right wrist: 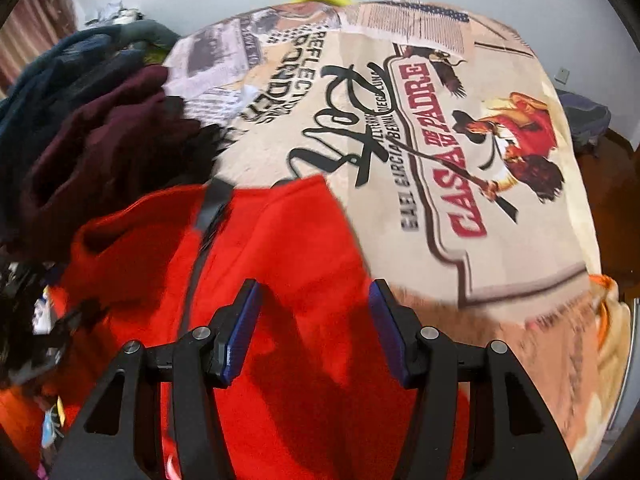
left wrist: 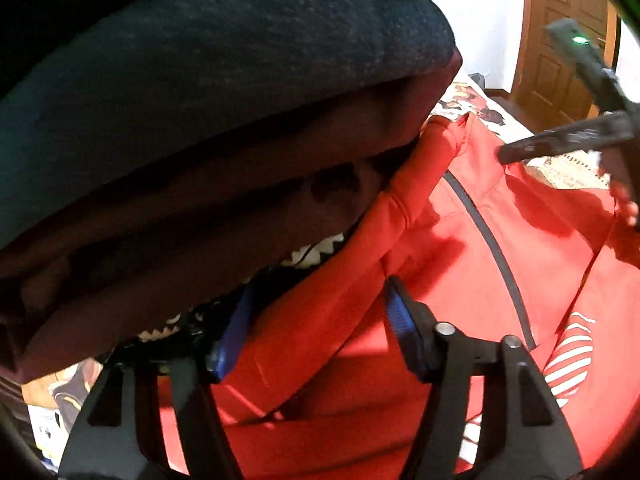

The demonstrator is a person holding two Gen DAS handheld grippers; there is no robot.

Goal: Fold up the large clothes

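Looking down the left wrist view first: the left gripper (left wrist: 320, 324) hangs over a red jacket (left wrist: 460, 264) spread on the bed, tongs apart with red cloth lying between them, though whether the pads actually pinch it I can't tell. A sleeve (left wrist: 416, 184) runs up toward a stack of dark clothes (left wrist: 200, 120), which fills half the view and hides whatever is behind it. The other tool pokes in from the upper right, over the jacket's far side. A dark zipper (left wrist: 492, 248) runs down the front.

Right wrist view: the right gripper (right wrist: 316, 324) has its tongs apart too, hovering over the jacket's edge with nothing pinched. The jacket lies at the near left part of a printed blanket (right wrist: 460, 160), dark clothes piled just beside it. This view is smeared, so the hem line is hard to make out.

My guess is the jacket's soft, floppy and a bit bulky, so shoulders, cuffs or hem corners look like the spots to pinch.
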